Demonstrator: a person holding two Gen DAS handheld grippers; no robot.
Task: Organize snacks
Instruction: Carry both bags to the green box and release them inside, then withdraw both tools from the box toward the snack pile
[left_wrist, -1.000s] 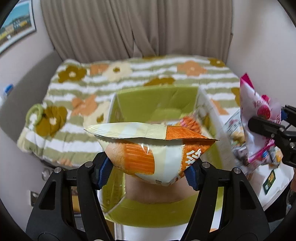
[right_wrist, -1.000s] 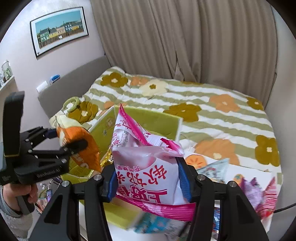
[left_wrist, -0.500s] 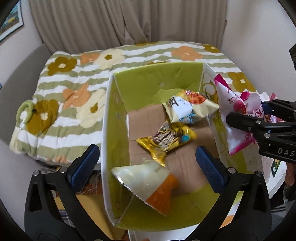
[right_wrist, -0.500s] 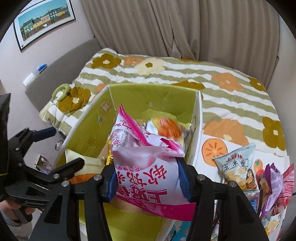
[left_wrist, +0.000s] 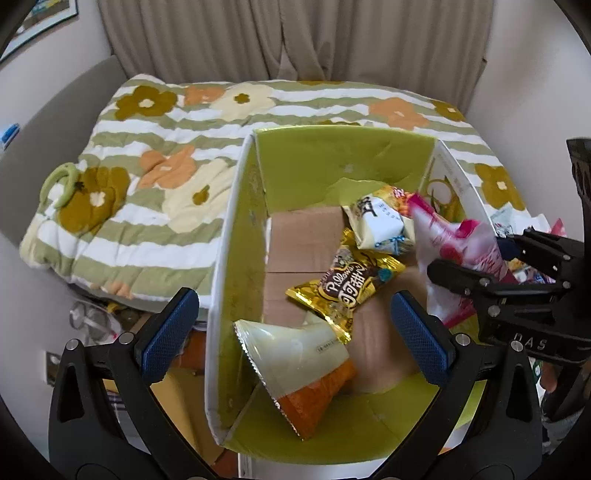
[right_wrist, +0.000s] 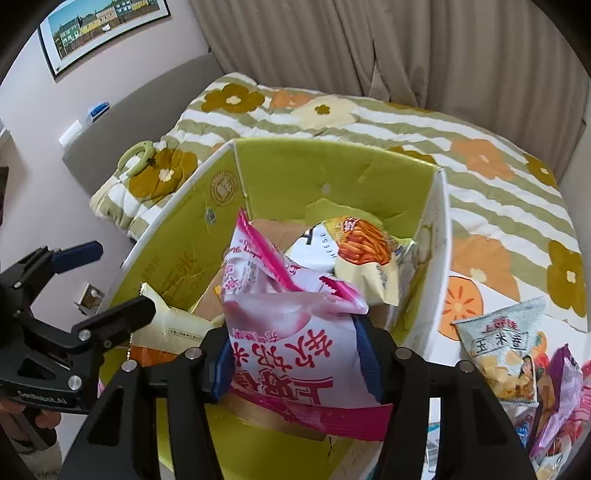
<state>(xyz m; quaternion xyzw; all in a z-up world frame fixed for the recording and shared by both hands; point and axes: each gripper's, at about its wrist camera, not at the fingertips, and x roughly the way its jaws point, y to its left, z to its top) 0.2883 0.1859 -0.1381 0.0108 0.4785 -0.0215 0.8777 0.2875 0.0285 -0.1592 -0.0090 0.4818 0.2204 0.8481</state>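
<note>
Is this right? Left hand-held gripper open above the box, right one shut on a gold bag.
Not quite. The right hand-held gripper is shut on a pink bag, per the right wrist view; the gold bag lies in the box. Left hand-held gripper is open.

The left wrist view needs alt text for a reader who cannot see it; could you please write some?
Open, empty left tongs hover over a green-lined cardboard box holding three snack bags: an orange-and-cream bag, a gold foil bag and a white-and-yellow bag. At right, the right tongs hold a pink-and-white bag above the box, beside a flowered striped quilt.
</note>
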